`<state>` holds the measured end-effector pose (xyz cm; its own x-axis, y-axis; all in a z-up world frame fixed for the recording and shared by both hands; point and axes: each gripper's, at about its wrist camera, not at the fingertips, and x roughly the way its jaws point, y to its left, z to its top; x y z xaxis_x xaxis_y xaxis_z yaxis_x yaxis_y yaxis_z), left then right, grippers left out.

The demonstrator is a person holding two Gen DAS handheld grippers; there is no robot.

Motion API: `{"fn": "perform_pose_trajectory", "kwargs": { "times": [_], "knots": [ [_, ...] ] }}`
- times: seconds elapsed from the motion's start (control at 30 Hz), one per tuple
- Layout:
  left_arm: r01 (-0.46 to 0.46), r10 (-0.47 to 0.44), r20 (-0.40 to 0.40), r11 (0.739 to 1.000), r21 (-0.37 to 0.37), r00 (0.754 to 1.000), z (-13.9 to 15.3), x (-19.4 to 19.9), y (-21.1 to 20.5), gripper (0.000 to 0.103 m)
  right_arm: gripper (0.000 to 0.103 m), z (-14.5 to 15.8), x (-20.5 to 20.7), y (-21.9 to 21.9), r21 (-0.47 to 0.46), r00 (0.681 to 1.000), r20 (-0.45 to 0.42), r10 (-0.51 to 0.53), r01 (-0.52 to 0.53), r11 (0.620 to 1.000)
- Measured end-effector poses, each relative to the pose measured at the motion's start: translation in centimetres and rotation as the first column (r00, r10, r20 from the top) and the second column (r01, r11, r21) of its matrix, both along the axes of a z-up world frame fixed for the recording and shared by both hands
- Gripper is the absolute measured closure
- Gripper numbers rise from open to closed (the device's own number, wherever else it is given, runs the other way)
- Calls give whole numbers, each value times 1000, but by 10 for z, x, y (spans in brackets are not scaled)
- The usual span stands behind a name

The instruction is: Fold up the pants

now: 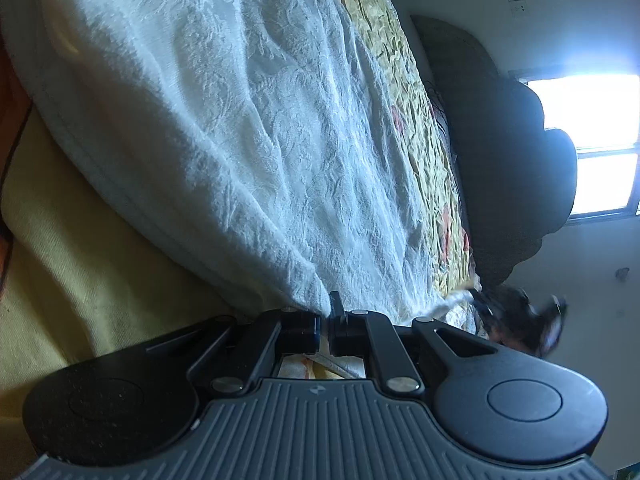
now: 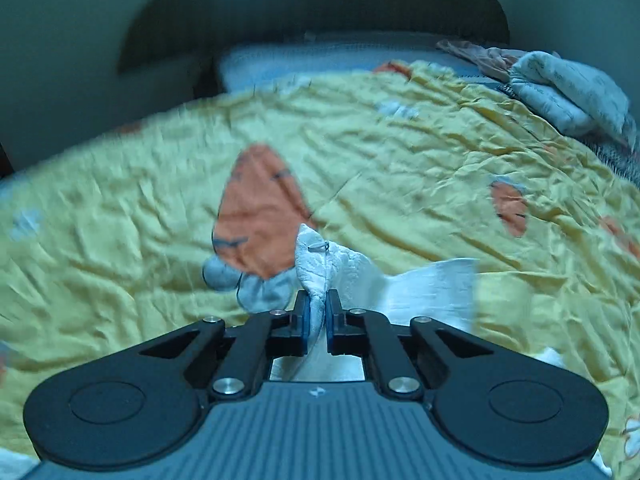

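While the left wrist view is tipped on its side, the white pants (image 1: 248, 128) are filling most of the frame, running from the upper left down to the lower middle, where the left gripper (image 1: 325, 322) is clenching on their edge with its jaws drawn almost together. A hemmed border of the cloth is curving along the left side of the frame, lying over a plain yellow sheet (image 1: 60, 264). Along the right of the pants a strip of yellow bedspread (image 1: 404, 80) with orange patches is showing, and beyond it a dark headboard (image 1: 500, 128) is standing against the wall beside a bright window (image 1: 596, 148). At the lower right of that frame a dark, blurred shape is holding a white corner of cloth; it is probably the other gripper, though the blur is too heavy to be sure.

In the right wrist view, the right gripper (image 2: 318, 316) is pinching a bunched fold of the pants (image 2: 320, 264) between its blue pads (image 2: 305, 320), the cloth sticking up above the jaws in the lower middle of the frame and trailing off to the right. Behind it the bedspread (image 2: 400, 168) is spreading wrinkled across the bed, with a large orange patch (image 2: 260, 208) just left of centre. A light bundle of cloth (image 2: 568, 92) is lying at the upper right.
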<state>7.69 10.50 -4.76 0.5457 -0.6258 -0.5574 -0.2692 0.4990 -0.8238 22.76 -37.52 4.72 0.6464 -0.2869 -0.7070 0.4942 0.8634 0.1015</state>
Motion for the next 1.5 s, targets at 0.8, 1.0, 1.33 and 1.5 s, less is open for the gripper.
{"fn": "perform_pose_trajectory", "kwargs": {
  "times": [0.8, 1.0, 1.33, 1.5],
  "knots": [
    [4, -5, 45, 999, 32, 999, 1, -1, -4, 89, 59, -92, -221, -139, 784, 880, 301, -368, -8, 621],
    [11, -13, 54, 999, 38, 998, 1, -2, -4, 89, 87, -88, -212, -150, 748, 886, 278, -371, 42, 662],
    [28, -28, 61, 1000, 6, 998, -4, -1, 1, 89, 98, -71, -219, -160, 666, 941, 233, -246, 29, 745],
    [37, -38, 61, 999, 10, 997, -4, 1, 2, 89, 98, -78, -230, -163, 695, 915, 295, -276, -7, 719]
  ]
}}
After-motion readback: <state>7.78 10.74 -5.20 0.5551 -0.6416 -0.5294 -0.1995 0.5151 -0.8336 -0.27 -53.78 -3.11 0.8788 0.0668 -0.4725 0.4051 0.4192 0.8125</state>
